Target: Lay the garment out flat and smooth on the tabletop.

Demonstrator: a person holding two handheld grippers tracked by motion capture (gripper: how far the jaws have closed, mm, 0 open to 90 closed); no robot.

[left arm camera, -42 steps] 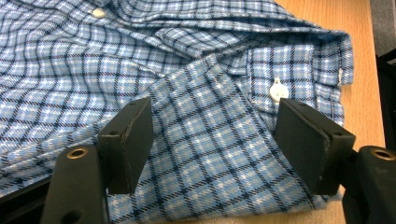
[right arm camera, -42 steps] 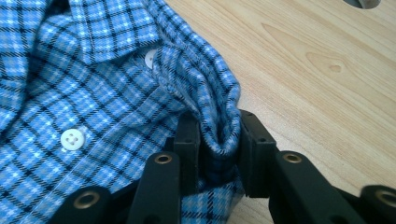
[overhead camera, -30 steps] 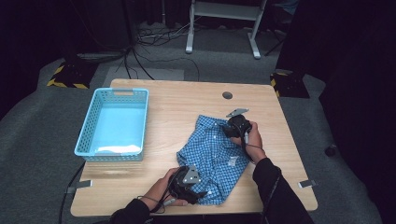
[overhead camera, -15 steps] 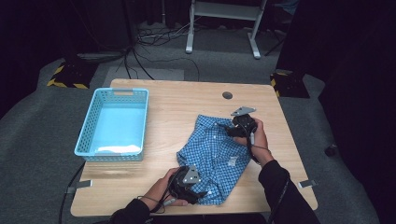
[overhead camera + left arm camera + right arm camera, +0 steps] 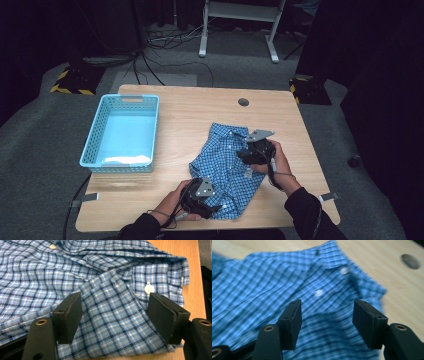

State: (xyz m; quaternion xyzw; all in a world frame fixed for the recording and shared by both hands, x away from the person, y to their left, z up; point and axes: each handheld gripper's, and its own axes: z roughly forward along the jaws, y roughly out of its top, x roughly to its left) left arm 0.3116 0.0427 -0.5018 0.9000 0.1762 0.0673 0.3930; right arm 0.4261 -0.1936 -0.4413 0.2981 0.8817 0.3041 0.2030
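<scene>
Wooden desk (image 5: 180, 200) w/ blue checked shirt (image 5: 225, 160): both tools gaping, left tool (image 5: 115, 315) straddling hem fold, right tool (image 5: 325, 320) having just widened, hovering empty over fabric — should be grabbing one layer only.

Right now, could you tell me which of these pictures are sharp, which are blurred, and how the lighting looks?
High view: table evenly lit, surrounding floor dark, slightly soft. Left gripper view: sharp, the checked shirt and its white button crisp between the open jaws of the left gripper. Right gripper view: the shirt is smeared by motion blur, while the right gripper itself stays crisp; no glare anywhere.
</scene>
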